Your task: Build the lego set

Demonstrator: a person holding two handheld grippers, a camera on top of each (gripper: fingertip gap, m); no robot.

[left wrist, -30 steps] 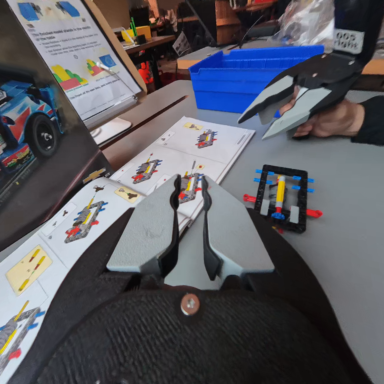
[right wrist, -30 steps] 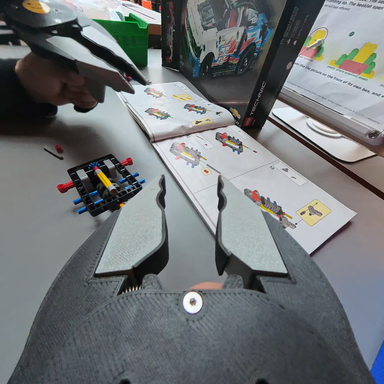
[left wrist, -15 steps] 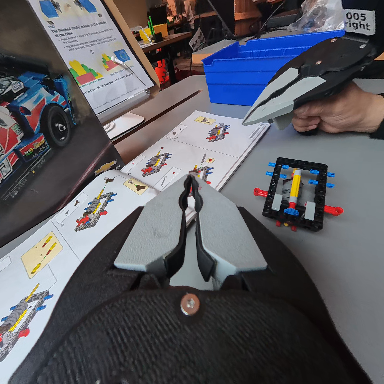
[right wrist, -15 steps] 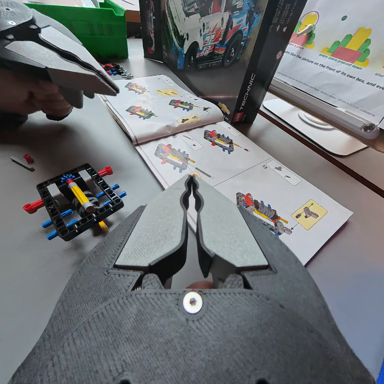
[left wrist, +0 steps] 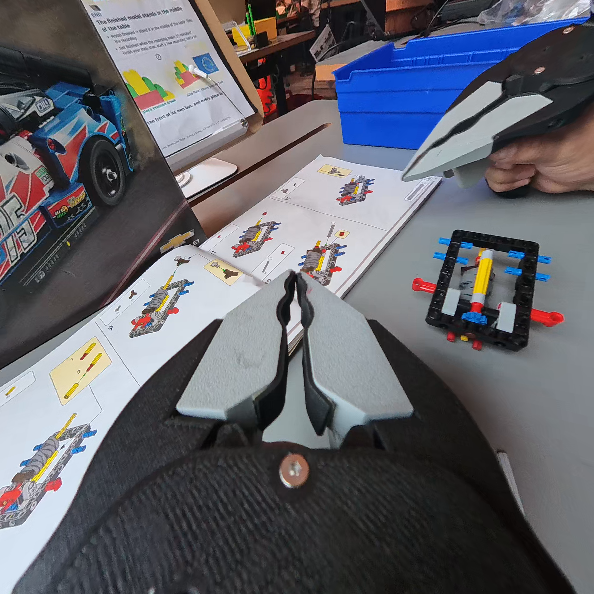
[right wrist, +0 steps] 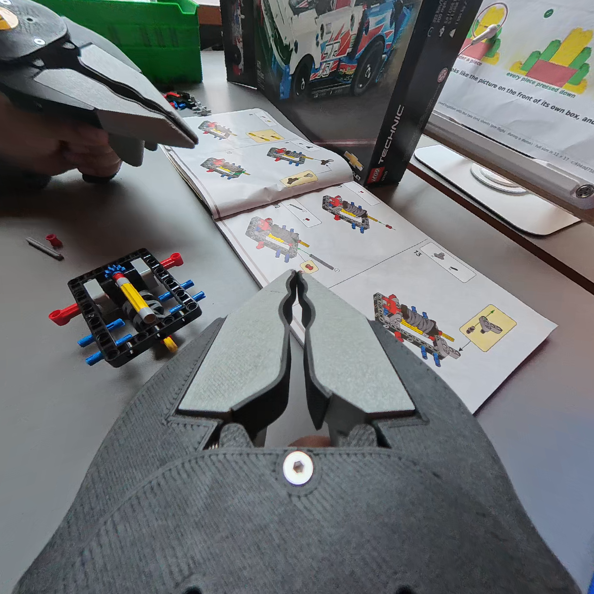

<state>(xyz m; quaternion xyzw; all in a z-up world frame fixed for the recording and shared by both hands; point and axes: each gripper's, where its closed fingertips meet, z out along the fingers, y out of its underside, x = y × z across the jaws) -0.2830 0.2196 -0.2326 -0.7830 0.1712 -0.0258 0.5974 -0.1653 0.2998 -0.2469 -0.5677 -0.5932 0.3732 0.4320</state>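
Blue bin [left wrist: 418,106]: stood at the far side of the grey table [left wrist: 530,418], behind the right gripper; its contents were hidden by the wall.
Green bin [right wrist: 144,38]: stood at the table's far left in the right wrist view, inside not visible; a few loose small pieces [right wrist: 183,99] lay just in front of it.
Set box [right wrist: 337,80]: stood upright behind the booklet, dark, with a printed racing car and brand lettering on its side.
Instruction sheet [left wrist: 170,70]: printed, propped in a stand beside the box, with text and coloured brick drawings.
Booklet [right wrist: 369,257]: lay open on the table, showing numbered build steps.
Lego frame [left wrist: 482,289]: black, with yellow axle, blue pins and red ends, lay flat on the table beside the booklet, touched by neither gripper.
Loose axle and red bush [right wrist: 48,246]: lay near the frame.
Left gripper [left wrist: 296,275]: fingers pressed together, holding nothing, above the booklet.
Right gripper [right wrist: 295,274]: fingers closed tip to tip, empty, above the booklet.
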